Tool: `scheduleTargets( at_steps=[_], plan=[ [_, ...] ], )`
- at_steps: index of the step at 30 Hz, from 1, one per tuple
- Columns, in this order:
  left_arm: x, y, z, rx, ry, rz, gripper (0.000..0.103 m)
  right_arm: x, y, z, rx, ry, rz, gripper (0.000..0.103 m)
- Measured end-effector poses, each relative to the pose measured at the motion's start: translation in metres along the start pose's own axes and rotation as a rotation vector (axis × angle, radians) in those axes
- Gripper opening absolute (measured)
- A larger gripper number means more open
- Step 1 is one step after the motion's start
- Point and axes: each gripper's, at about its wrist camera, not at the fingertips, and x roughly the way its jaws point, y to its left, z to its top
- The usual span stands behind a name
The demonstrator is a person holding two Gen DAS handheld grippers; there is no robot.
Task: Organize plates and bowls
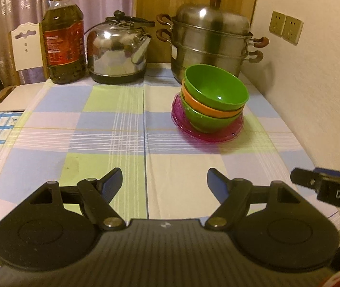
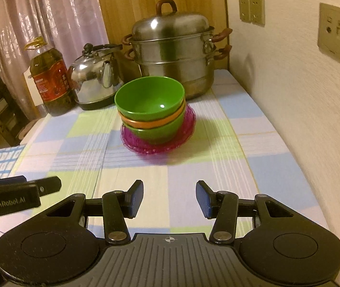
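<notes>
Table (image 1: pixel 112 129), checked cloth in blue, pale green and white squares. Stack of bowls, three nested: top green bowl (image 1: pixel 215 87), orange bowl (image 1: pixel 208 108) under it, bottom green bowl (image 1: pixel 206 122) lowest; stack tilted slightly, standing on pink plates (image 1: pixel 218 135), translucent, more than one by the doubled rims, exact count not clear. Stack placed toward the right side of the table, near the wall, just in front of steamer pot (image 1: pixel 208 40), steel, two tiers, domed lid, brown handles. Kettle (image 1: pixel 117 50), steel, left of the pot at the table's far edge. Oil bottle (image 1: pixel 62 40), red label, yellow cap, left of the kettle. Wall sockets (image 1: pixel 286 27) on the white wall at right. Left gripper (image 1: pixel 165 184): jaws spread wide, nothing between them, low over bare cloth, well short of the stack. Right gripper (image 2: pixel 170 198): jaws about half apart, nothing between them, likewise over bare cloth at the near edge, apart from the stack. Each gripper's tip visible at the edge of the other's view.
</notes>
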Motion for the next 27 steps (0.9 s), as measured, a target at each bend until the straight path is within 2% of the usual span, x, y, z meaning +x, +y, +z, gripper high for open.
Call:
scheduleTargets(
  at_steps=[3,14,27],
  plan=[
    [-0.008,-0.002,-0.004,0.016,-0.013,0.016,0.076,-0.007,-0.001,-0.006,0.015,0.0,0.0,0.049],
    [-0.023,-0.007,-0.018,0.037,-0.013,-0.012,0.076,-0.031,0.011,-0.02,-0.041,-0.03,-0.013,0.049],
    [-0.034,-0.009,-0.036,0.05,0.016,-0.021,0.077,-0.038,0.018,-0.037,-0.06,-0.006,-0.005,0.049]
  ],
)
